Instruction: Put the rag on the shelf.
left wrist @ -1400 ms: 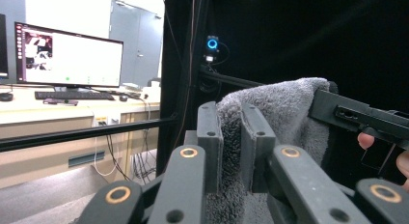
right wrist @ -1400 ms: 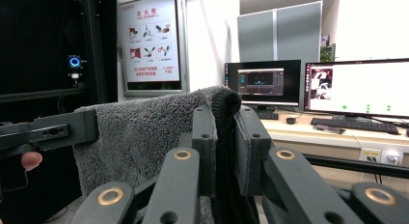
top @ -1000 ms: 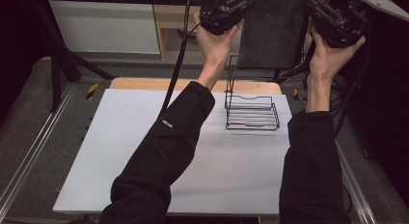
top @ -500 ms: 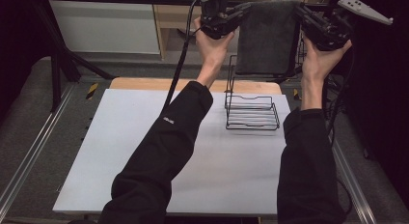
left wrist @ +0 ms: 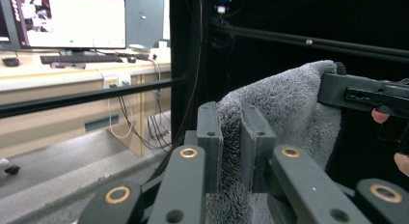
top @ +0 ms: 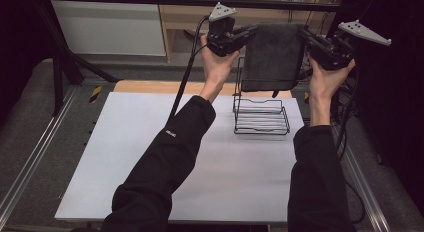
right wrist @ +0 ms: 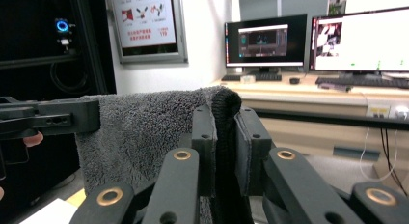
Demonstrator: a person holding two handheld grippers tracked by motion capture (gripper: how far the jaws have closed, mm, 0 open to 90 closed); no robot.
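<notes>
Holding a dark grey towel (top: 270, 57) stretched between both tools, we grip it by its two upper corners above the far edge of the table (top: 150, 157). Our left gripper (top: 248, 33) pinches the towel's left top corner; in the left gripper view its jaws stand closed on the fluffy cloth (left wrist: 279, 118), with the fabric squeezed between the pads. Our right gripper (top: 303, 36) clamps the opposite corner, and in the right gripper view its jaws press a folded edge of the towel (right wrist: 144, 127) between them. The towel hangs flat and nearly square, its top edge pulled fairly taut and roughly level from one tool to the other. Below it, a black wire rack (top: 261, 114) stands on the white tabletop near the far right corner, its upright back rail rising behind the towel's lower edge; we cannot tell whether cloth and rack touch. Both of our forearms in black sleeves reach up from the near side. Monitors (right wrist: 357, 38) sit on a desk beyond.
</notes>
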